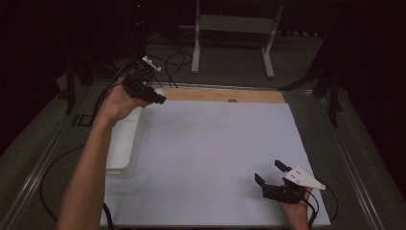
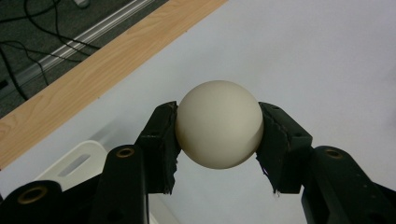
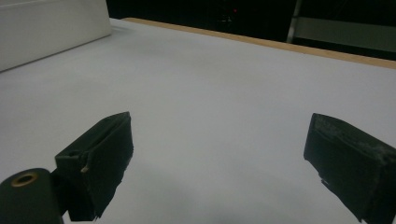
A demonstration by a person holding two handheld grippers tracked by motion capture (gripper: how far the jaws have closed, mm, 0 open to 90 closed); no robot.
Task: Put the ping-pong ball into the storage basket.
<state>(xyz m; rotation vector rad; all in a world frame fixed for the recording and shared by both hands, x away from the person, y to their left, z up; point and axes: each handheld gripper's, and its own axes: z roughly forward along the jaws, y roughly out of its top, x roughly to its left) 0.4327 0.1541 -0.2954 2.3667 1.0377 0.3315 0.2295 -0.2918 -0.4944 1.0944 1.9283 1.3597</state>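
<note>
— Dark room all round, and what is sitting in the middle of the high view?

— White sheet (image 1: 215, 158) is covering most of the table, with a strip of bare wood (image 1: 225, 95) showing along its far edge. Beyond that, grey floor with cables is lying in the upper part of the frame, and a pale metal frame (image 1: 234, 28) is standing at the top centre.

— What is lying on the sheet?

— White plastic bin (image 1: 122, 143) is lying along the sheet's left edge, left of centre in the high view. The same bin is showing as a white wall in the upper left of the right gripper view.

— Where are the hands?

— Left hand's forearm is rising from the bottom left, and the left gripper (image 1: 154, 93) is hanging over the bin's far end, in the upper left. Right gripper (image 1: 270, 173) is sitting low at the lower right, over bare sheet.

— And the ball?

— Cream ball (image 2: 219, 123) is sitting right between the left gripper's jaws in the left gripper view; both pads are pressing on its sides, so it is being clamped and carried above the sheet. In the high view it is peeking out pale just beside the black jaws.

— Right gripper's jaws?

— They are standing wide apart, with nothing between them but white sheet.
</note>
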